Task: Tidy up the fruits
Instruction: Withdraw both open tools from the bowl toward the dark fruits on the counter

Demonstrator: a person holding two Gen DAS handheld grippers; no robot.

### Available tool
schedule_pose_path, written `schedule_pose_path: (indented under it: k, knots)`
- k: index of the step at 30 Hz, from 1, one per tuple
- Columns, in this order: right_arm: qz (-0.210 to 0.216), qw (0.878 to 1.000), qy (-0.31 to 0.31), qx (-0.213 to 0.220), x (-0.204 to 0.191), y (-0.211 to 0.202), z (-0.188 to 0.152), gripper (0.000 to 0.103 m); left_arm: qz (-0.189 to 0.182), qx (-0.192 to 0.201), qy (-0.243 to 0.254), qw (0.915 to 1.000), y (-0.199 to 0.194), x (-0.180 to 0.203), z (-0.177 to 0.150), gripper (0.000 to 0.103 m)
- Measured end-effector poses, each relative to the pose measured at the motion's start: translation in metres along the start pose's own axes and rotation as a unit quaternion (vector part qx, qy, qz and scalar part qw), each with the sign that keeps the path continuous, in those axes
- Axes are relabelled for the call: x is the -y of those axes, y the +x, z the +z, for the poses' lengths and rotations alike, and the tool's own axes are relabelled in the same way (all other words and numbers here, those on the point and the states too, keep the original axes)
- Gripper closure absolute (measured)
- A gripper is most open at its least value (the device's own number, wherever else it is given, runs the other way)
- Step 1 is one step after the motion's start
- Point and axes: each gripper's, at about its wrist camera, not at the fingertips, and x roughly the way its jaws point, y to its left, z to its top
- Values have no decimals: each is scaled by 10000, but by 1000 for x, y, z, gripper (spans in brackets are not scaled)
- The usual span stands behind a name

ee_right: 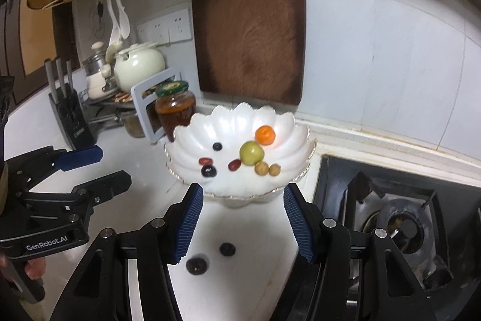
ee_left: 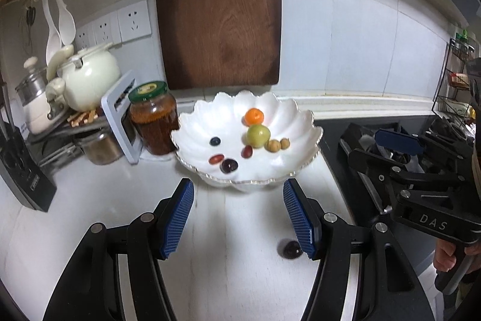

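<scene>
While both of my hand-held grippers stood apart and empty, the loose dark grape [ee_right: 197,263] and blueberry [ee_right: 227,249] lay on the table [ee_right: 246,276] at lower centre, between the right hand-held gripper [ee_right: 243,223] pads; the left hand-held gripper [ee_left: 237,215] had one grape [ee_left: 292,249] beside its right pad. The bowl [ee_right: 210,122] lay just beyond, open table between.

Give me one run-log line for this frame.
left gripper: open, empty | right gripper: open, empty | bowl: fruit inside | counter: dark grape, blueberry loose
</scene>
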Motion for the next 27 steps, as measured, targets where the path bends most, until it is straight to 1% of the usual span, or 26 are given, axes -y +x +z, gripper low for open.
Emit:
schedule_pose_path:
  k: [3,5,12,16,27]
  knots:
    - [69,9999,-28,-104,-1,4,-6,46,-82,-109,25,9999,2,2,-8,42]
    - [125,9997,-34,-211,-1,7,-11,46,-75,-158,34,9998,3,3,-13,42]
    - [208,9986,-147,-453,-2,14,-23,46,-106,-264,142,9995,5,10,-28,42]
    - [264,9977,-198,-584,-3,19,-29,46,-204,-324,153,9991,7,13,-36,42]
    - [469,9941,-186,-957,0,38,-43,46,-370,-475,148,9981,25,24,-53,42]
